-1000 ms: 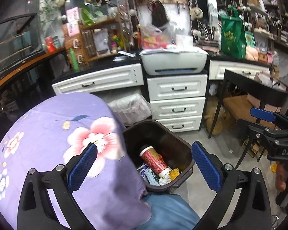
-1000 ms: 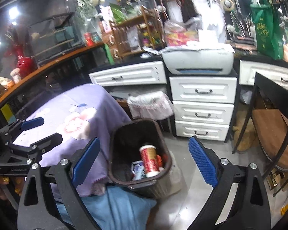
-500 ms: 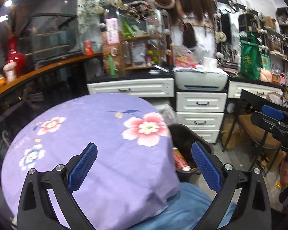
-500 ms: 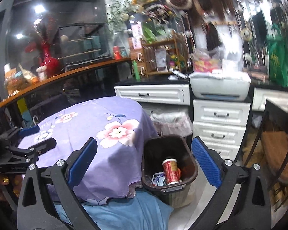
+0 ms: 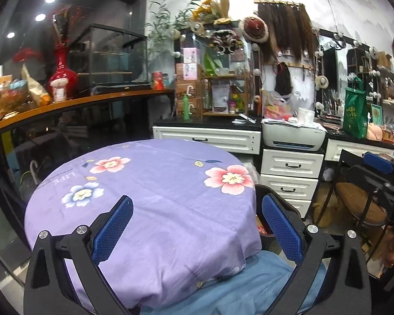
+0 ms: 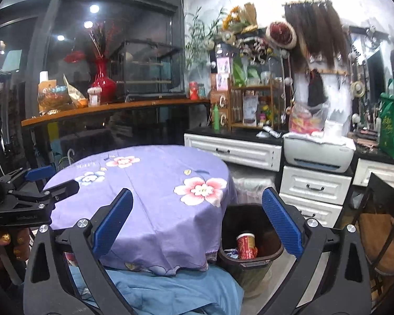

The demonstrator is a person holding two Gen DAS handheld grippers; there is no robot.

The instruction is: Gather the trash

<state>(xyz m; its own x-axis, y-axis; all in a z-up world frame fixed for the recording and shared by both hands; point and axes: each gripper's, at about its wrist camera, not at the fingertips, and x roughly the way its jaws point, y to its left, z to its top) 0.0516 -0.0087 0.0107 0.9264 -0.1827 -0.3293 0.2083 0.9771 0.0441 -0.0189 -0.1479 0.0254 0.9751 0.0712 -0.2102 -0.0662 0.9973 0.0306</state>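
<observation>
Faintly, "LIFE" on tablecloth (image 5: 149, 183)

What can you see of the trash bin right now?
The bin is a dark brown, plastic-looking tub with a thick rim. It stands upright on the floor, right beside the purple tablecloth's hanging edge, in front of the white drawers. It is open and partly filled: a red cup with a pale rim stands tilted inside, with crumpled wrappers beside it. A blue cloth lies against its base. Neither gripper touches it.
</observation>
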